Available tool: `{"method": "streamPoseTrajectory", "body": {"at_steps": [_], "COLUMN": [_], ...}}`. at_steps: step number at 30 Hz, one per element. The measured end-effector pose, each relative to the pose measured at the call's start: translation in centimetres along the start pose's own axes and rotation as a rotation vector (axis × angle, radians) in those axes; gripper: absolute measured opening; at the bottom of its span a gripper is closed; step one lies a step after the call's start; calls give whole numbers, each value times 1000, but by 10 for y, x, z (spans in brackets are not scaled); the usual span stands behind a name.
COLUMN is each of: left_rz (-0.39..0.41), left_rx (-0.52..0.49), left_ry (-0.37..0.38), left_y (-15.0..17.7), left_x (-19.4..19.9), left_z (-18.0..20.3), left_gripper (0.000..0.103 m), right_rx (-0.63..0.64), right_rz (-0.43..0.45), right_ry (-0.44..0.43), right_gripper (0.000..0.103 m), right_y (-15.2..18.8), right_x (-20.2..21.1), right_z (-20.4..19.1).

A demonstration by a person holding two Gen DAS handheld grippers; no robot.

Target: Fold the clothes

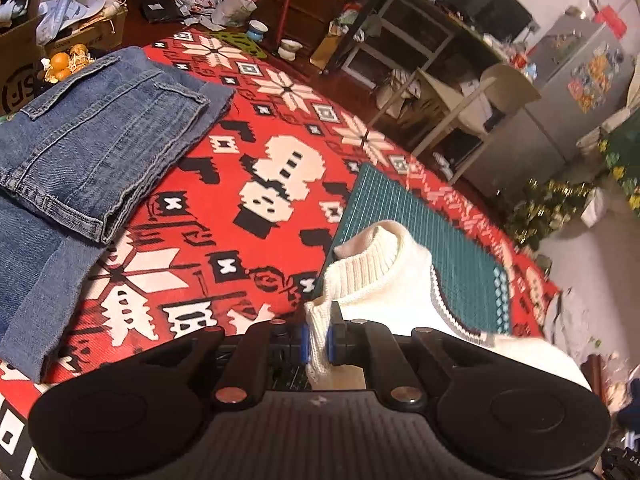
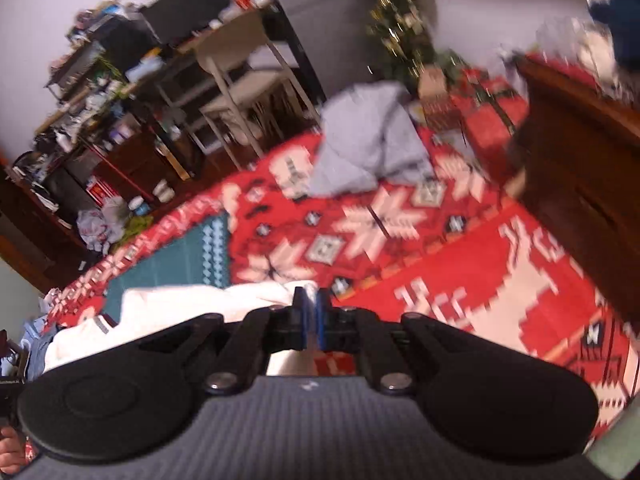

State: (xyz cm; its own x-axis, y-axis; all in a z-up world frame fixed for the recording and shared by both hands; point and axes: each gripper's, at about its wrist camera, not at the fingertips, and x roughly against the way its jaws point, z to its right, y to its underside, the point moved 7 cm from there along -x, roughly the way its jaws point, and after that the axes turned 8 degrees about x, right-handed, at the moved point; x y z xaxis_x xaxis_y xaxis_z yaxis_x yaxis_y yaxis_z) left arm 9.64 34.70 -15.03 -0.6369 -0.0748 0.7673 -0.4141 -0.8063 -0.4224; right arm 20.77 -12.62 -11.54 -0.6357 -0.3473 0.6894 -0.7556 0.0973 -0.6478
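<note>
The left hand-held gripper (image 1: 317,338) is clamped on a soft edge of the white sweater (image 1: 384,276), just below its neck. The knit bunches up between the blue pads. The right hand-held gripper (image 2: 311,320) has its jaws squeezed together. The picture is blurry, and I cannot tell if any sweater (image 2: 180,304) is caught between them; the white cloth lies just to its left.

The step looks like the start of folding the sweater: getting a hold on two spots. Next, I think both hands need a sure hold, then must lift and spread it flat. The right grip should be checked first.

The sweater is thick and stretchy, with a ribbed roll neck and a grey striped band. It lies partly on a green mat (image 1: 440,248) with thin grid lines. The mat is flat and stiff, and rests on the red cloth (image 1: 224,200), a woven one with white snowflakes, covering the surface.

Left of the sweater and farther off lie folded jeans (image 1: 92,152), blue and rough with thick seams. Past the sweater on the other side sits a crumpled grey garment (image 2: 368,140), soft and lumpy.
</note>
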Motion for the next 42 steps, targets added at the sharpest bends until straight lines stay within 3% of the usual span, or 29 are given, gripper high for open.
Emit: {"method": "streamPoseTrajectory", "body": {"at_steps": [6, 8, 11, 13, 16, 22, 24, 28, 29, 30, 31, 37, 42], "left_rz": [-43, -56, -63, -63, -61, -61, -59, -57, -56, -54, -53, -54, -59], "left_rx": [0, 7, 1, -5, -13, -34, -39, -42, -45, -49, -52, -72, -89], "left_ry": [-39, -41, -50, -51, -52, -59, -56, -44, -44, -44, -44, -24, 48], "left_y": [5, 6, 8, 8, 8, 10, 11, 10, 11, 11, 11, 15, 24], "left_x": [-8, -9, -11, -11, -11, -13, -13, -12, -12, -12, -12, -4, 18], "left_z": [-6, -8, -8, -7, -5, -2, 0, 2, 2, 3, 4, 7, 9], "left_gripper": [8, 8, 9, 8, 8, 8, 8, 8, 8, 8, 8, 8, 8], "right_rx": [52, 66, 63, 53, 43, 156, 196, 290, 327, 365, 399, 389, 337], "right_rz": [-232, -251, -164, -83, 6, 33, 22, -22, -42, -62, -83, -126, -195], "right_ry": [45, 47, 40, 23, -35, -137, -175, -238, -227, -216, -205, -176, -204], "right_gripper": [5, 7, 17, 29, 34, 55, 56, 52, 46, 24, 13, 6, 6], "right_y": [39, 44, 32, 20, 8, -1, 4, 18, 24, 30, 36, 52, 72], "right_x": [-35, -39, -28, -18, -11, -37, -46, -58, -60, -62, -65, -48, -14], "right_z": [0, -1, -3, -6, -16, -61, -80, -113, -119, -125, -131, -131, -118]}}
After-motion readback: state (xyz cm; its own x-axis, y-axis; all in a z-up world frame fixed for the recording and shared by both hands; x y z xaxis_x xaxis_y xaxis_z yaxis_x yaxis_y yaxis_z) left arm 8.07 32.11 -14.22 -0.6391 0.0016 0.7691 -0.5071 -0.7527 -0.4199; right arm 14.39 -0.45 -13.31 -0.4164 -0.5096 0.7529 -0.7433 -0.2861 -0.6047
